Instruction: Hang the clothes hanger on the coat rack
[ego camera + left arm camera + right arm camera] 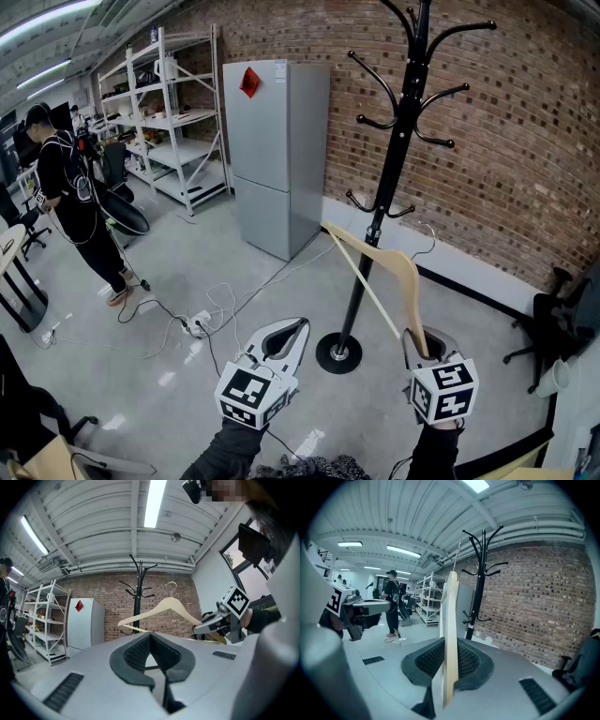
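the wooden hanger (409, 281) is pinched at one end by the jaws of the right gripper (419, 339) and held before the coat rack (394, 150); the left gripper (300, 326) jaws are pressed together, empty.

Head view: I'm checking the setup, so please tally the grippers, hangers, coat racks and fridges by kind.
Grippers: 2 (left gripper, right gripper)
Hanger: 1
Coat rack: 1
Fridge: 1
Total: 5
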Demonstrator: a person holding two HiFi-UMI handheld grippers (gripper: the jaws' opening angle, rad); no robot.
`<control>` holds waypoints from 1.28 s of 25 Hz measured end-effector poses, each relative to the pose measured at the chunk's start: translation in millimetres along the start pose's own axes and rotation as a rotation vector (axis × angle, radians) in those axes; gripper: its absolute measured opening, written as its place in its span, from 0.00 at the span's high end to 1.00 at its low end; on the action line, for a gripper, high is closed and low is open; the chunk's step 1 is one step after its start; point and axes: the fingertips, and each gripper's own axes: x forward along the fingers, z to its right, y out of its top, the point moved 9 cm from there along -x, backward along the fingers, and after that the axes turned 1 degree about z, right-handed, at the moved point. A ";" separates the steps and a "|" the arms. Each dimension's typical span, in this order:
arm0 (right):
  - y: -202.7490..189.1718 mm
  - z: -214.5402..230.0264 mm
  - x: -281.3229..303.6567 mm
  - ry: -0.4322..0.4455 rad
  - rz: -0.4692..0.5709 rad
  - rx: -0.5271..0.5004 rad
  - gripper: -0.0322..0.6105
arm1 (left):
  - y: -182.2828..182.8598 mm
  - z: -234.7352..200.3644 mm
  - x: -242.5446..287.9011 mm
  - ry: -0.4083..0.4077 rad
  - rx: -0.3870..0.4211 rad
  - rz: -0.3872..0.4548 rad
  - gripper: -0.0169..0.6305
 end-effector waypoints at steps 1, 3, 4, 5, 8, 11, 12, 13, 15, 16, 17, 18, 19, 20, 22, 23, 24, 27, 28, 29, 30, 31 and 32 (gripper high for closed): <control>0.7 2.3 4.2 0.003 0.000 0.000 0.86 | -1.3 -1.2 5.1 -0.002 -0.003 0.002 0.97; 1.3 6.4 13.0 0.013 -0.002 0.003 0.86 | -4.1 -4.4 15.0 -0.004 -0.011 0.004 0.97; 1.3 8.2 18.0 0.020 -0.004 0.005 0.86 | -5.6 -6.5 20.0 -0.003 -0.014 0.003 0.97; 1.2 10.1 23.5 0.027 -0.006 0.006 0.86 | -7.3 -8.7 25.1 -0.002 -0.018 0.002 0.97; 0.9 18.2 41.5 0.043 -0.010 -0.002 0.86 | -13.6 -14.4 40.4 0.004 -0.031 0.004 0.97; 2.4 29.4 63.1 0.067 -0.002 0.004 0.86 | -19.7 -21.9 56.5 0.019 -0.038 0.010 0.97; 4.9 34.3 70.6 0.074 0.002 0.003 0.86 | -19.7 -25.0 63.8 0.025 -0.035 0.012 0.97; 8.2 39.7 77.8 0.081 0.005 -0.001 0.86 | -18.8 -28.1 71.7 0.031 -0.032 0.014 0.97; 14.4 50.0 91.2 0.095 0.011 -0.010 0.86 | -17.2 -33.5 86.9 0.045 -0.030 0.019 0.97; 16.5 53.8 97.1 0.103 0.012 -0.014 0.86 | -17.3 -35.6 92.8 0.051 -0.031 0.019 0.97; 18.1 56.9 102.5 0.110 0.013 -0.018 0.86 | -18.0 -37.5 97.7 0.055 -0.031 0.019 0.97; 19.6 59.8 107.3 0.115 0.014 -0.022 0.86 | -18.8 -39.3 102.1 0.059 -0.031 0.018 0.97; 21.3 63.0 111.8 0.119 0.016 -0.025 0.86 | -19.4 -41.1 106.8 0.063 -0.032 0.018 0.97; 23.3 66.8 116.3 0.123 0.017 -0.028 0.86 | -19.8 -42.9 112.1 0.067 -0.033 0.018 0.97; 26.3 75.2 124.8 0.130 0.017 -0.035 0.86 | -20.8 -45.3 124.0 0.074 -0.036 0.018 0.97; 27.1 79.2 128.8 0.135 0.014 -0.038 0.86 | -21.3 -45.9 130.0 0.077 -0.037 0.018 0.97; 27.9 83.1 132.7 0.141 0.011 -0.042 0.86 | -21.5 -46.3 135.8 0.080 -0.038 0.018 0.97; 34.3 93.6 144.1 0.154 0.014 -0.053 0.86 | -18.3 -48.4 150.8 0.086 -0.032 0.022 0.97; 37.8 96.7 147.1 0.156 0.018 -0.055 0.86 | -16.7 -49.0 154.5 0.084 -0.029 0.020 0.97; 41.0 99.8 149.5 0.156 0.022 -0.053 0.86 | -15.5 -49.0 157.8 0.081 -0.028 0.015 0.97; 43.2 102.9 151.6 0.154 0.025 -0.048 0.86 | -15.4 -48.5 160.9 0.076 -0.029 0.007 0.97; 44.2 105.5 153.8 0.154 0.026 -0.043 0.86 | -16.4 -47.9 163.8 0.072 -0.031 0.000 0.97; 43.9 107.2 156.5 0.154 0.026 -0.040 0.86 | -18.4 -48.2 166.2 0.071 -0.032 -0.005 0.97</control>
